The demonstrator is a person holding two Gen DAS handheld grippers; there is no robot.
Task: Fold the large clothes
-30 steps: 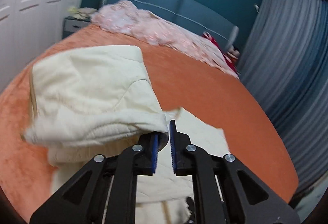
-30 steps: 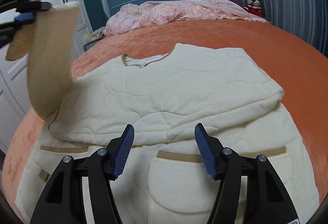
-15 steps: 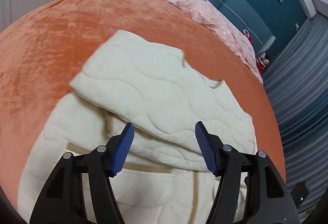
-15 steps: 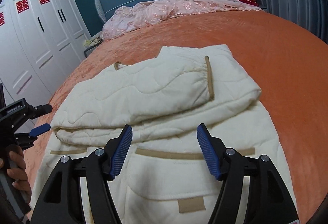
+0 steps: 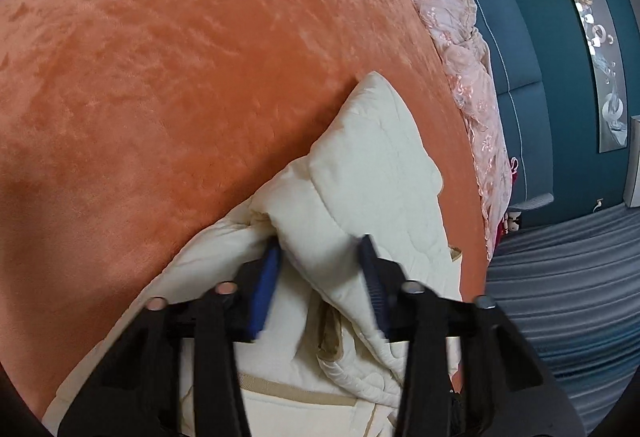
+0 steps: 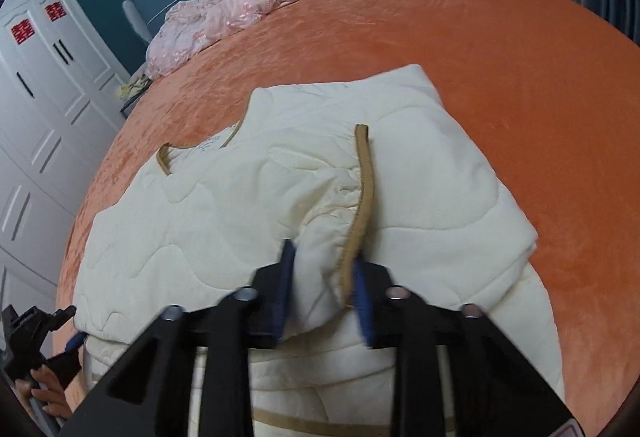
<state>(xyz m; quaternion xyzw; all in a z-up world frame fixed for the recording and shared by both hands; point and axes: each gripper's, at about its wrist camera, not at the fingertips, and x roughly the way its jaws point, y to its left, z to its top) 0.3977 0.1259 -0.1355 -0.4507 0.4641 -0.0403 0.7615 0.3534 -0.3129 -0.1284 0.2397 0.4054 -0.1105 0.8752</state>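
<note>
We note the orange bedspread (image 6: 500,49) filling the view, the cream quilted garment (image 6: 248,205) lying partly folded from centre to 6 o'clock. Our right gripper (image 6: 322,277) is closing on its tan-trimmed cuff (image 6: 362,189) between the jaws; our left gripper (image 5: 318,269) is closing on a fold at 6 o'clock.

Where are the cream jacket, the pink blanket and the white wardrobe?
cream jacket (image 6: 248,221), right wrist view, quilted upper layer.
pink blanket (image 6: 240,9), right wrist view, its crumpled middle.
white wardrobe (image 6: 44,85), right wrist view, a door panel.

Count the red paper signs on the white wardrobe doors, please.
2. One red sign is on the left door, the other on the door beside it. More may be hidden outside the picture.
</note>
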